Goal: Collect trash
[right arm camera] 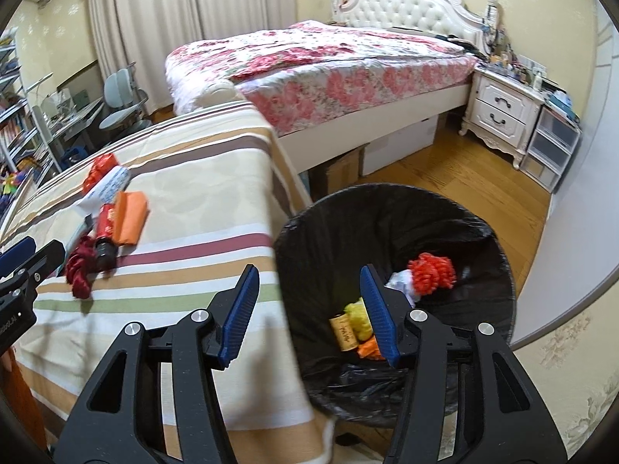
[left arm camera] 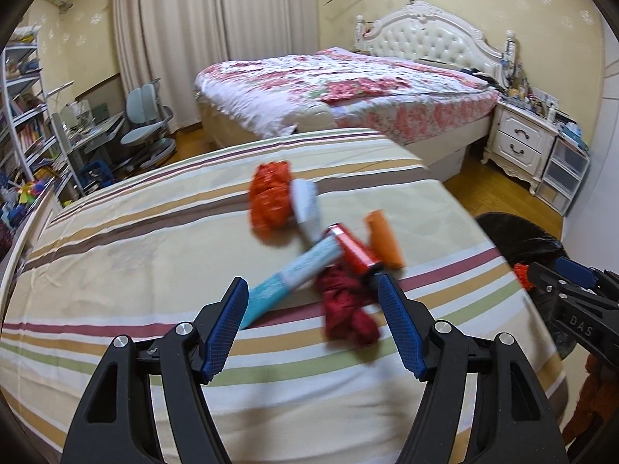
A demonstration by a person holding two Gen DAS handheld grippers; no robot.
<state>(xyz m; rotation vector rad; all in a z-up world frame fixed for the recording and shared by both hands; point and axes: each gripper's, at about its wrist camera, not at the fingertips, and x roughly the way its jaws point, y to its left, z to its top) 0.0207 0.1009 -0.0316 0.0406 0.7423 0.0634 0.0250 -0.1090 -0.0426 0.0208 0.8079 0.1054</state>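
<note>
Trash lies in a loose heap on the striped tablecloth (left arm camera: 135,239): a teal tube (left arm camera: 286,282), a red can (left arm camera: 354,249), a dark red crumpled wrapper (left arm camera: 348,311), an orange paper (left arm camera: 383,239), a white packet (left arm camera: 307,208) and an orange crumpled bag (left arm camera: 271,201). My left gripper (left arm camera: 312,281) hangs open just short of the heap, nothing between its fingers. My right gripper (right arm camera: 309,270) is open and empty over the near rim of the black-lined bin (right arm camera: 387,208). In the bin lie a red-orange curly wad (right arm camera: 433,272), a yellow scrap (right arm camera: 358,315) and a brown cork (right arm camera: 342,334).
The bin stands on the wooden floor (right arm camera: 445,178) against the table's right edge. Beyond is a bed with a floral cover (left arm camera: 348,89), a white nightstand (left arm camera: 522,139), and to the left a desk with a chair (left arm camera: 147,127) and shelves (left arm camera: 23,108).
</note>
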